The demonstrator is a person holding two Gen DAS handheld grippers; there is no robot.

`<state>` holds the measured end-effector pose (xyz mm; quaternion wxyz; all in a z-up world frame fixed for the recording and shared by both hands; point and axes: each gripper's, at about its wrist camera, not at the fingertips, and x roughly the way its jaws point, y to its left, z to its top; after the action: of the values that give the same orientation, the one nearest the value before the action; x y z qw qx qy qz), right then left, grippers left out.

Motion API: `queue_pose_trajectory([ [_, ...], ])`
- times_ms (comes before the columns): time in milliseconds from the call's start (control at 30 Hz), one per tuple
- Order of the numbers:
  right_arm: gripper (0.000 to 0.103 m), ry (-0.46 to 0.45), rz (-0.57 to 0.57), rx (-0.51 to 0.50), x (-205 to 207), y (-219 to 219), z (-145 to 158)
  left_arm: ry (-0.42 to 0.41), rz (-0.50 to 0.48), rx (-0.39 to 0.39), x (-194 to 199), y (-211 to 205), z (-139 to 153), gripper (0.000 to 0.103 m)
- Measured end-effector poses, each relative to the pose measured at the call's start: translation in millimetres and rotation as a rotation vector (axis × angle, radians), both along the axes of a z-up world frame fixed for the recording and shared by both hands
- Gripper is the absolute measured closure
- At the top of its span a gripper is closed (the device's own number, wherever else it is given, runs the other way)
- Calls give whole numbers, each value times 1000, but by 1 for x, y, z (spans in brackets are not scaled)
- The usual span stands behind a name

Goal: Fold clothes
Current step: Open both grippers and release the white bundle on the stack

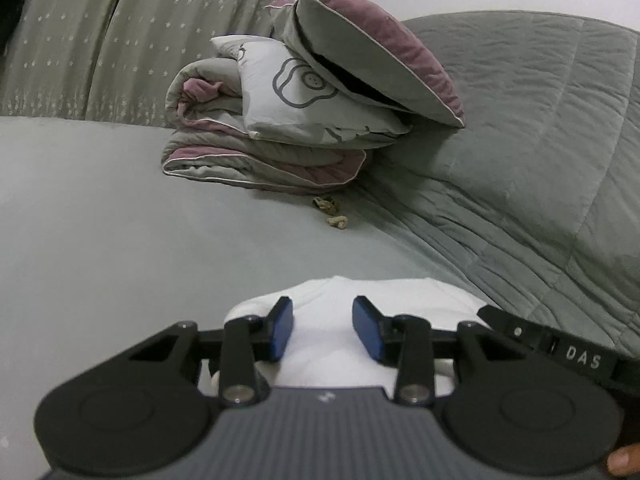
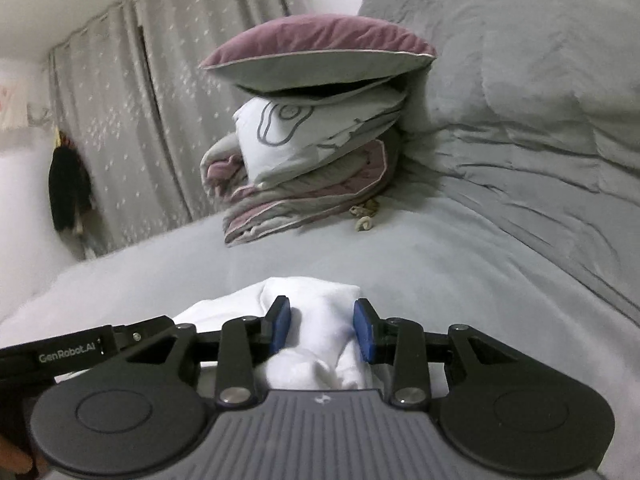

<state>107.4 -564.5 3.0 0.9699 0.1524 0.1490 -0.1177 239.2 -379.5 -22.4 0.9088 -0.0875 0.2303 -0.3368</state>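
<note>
— How will the white garment [image 1: 332, 320] handle?
— Soft, light and limp, I judge; best pinched at a hem or corner. It lies bunched on the bed [image 1: 120, 220], near its front edge.
— Tongs?
— Left tongs [image 1: 322, 330] and right tongs [image 2: 322, 330] both stand apart, straddling cloth.
— Its long axis?
— Cannot tell; too crumpled.

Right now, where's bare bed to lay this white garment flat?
Bare sheet lies left of the white garment, short of the folded bedding pile. The right is crowded by the rumpled grey quilt; small scraps lie below the pile.
</note>
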Motion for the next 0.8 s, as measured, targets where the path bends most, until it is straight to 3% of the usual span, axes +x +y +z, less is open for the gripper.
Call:
queue_pose_trajectory([
  [200, 68, -34, -16, -29, -4, 3, 22, -91, -26, -52, -30, 15, 12, 64],
  [400, 67, -99, -10, -100, -24, 15, 27, -208, -78, -2, -66, 16, -4, 63],
  [633, 66, -76, -15, -6, -23, 4, -9, -285, -106, 48, -74, 8, -27, 63],
  [800, 63, -71, -37, 35, -26, 2, -3, -284, -109, 88, -75, 6, -19, 62],
])
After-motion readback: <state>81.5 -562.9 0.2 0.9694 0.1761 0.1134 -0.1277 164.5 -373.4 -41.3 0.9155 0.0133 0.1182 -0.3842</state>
